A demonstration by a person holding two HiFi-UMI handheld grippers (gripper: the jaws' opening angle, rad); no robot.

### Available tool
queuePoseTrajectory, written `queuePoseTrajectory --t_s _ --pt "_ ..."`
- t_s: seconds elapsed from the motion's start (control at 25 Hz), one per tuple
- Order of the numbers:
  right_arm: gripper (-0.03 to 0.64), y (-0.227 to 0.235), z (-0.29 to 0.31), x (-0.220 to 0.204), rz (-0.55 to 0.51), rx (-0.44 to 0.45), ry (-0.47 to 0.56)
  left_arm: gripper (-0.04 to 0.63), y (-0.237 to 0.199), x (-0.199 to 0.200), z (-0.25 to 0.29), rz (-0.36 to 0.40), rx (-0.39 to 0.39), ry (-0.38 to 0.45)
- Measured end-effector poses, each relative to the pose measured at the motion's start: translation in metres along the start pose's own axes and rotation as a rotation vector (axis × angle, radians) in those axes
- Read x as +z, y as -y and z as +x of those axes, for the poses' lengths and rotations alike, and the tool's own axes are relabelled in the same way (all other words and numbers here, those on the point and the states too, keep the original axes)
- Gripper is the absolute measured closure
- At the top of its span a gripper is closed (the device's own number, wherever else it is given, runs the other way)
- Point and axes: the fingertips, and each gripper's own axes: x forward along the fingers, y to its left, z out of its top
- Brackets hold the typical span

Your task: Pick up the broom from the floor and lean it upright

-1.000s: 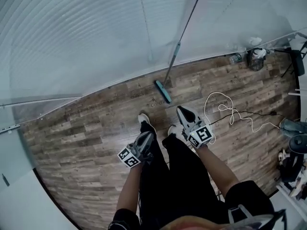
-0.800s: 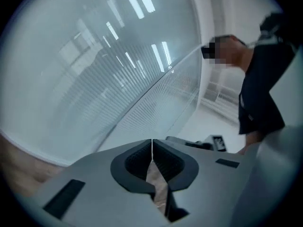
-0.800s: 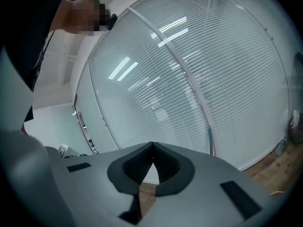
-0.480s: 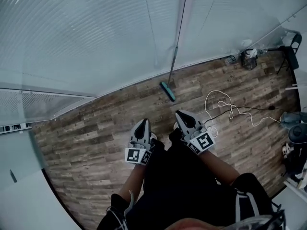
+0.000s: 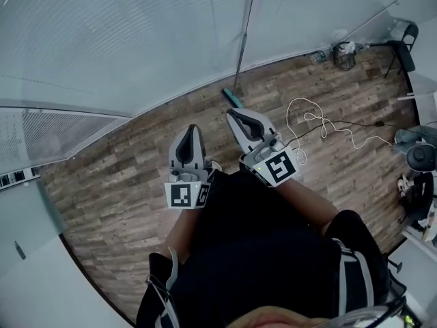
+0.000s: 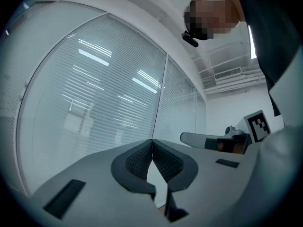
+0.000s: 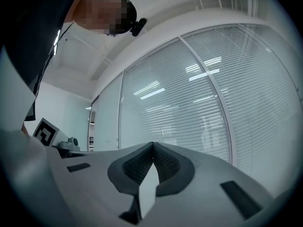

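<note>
Head view: both arms are raised in front of my black trousers (image 5: 259, 238), over the wood-plank floor (image 5: 123, 176). The left hand-held gripper (image 5: 190, 130) and the right hand-held gripper (image 5: 233, 113) sit side by side, close but apart, and both point toward the glass partition (image 5: 136, 39) with its lowered blinds. The broom (image 5: 242, 50) stands upright against that partition. Its long handle rests on the glass and its teal head is down on the floor at the wall's foot. In this picture the head lies just past the right tips and is partly covered by them. Neither hand-held gripper has hold of it. A white cable (image 5: 314, 118) lies in loose loops on the floor to the right, well apart from the broom. Left gripper view: the left hand-held gripper (image 6: 152, 142) is clenched, its ribbed pads meet at the tips, and nothing is between them. Ahead are slatted glass and reflected ceiling lights. A thin upright line runs up the glass above the tips, and I cannot tell whether it is a pane joint or the handle. The right hand-held gripper shows level at the right edge. Right gripper view: the right hand-held gripper (image 7: 152, 145) is likewise clenched and empty, pads touching. It faces the same blinds, with the left hand-held gripper at the left edge.
</note>
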Motion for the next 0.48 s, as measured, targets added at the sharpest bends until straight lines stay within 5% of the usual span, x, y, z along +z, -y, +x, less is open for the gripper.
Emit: queuePoseTrajectory --t_s 0.48 --pt "0.598 -0.028 0.001 -0.031 -0.008 -0.004 -0.101 0.575 0.005 0.002 -0.007 -0.049 0.020 0.043"
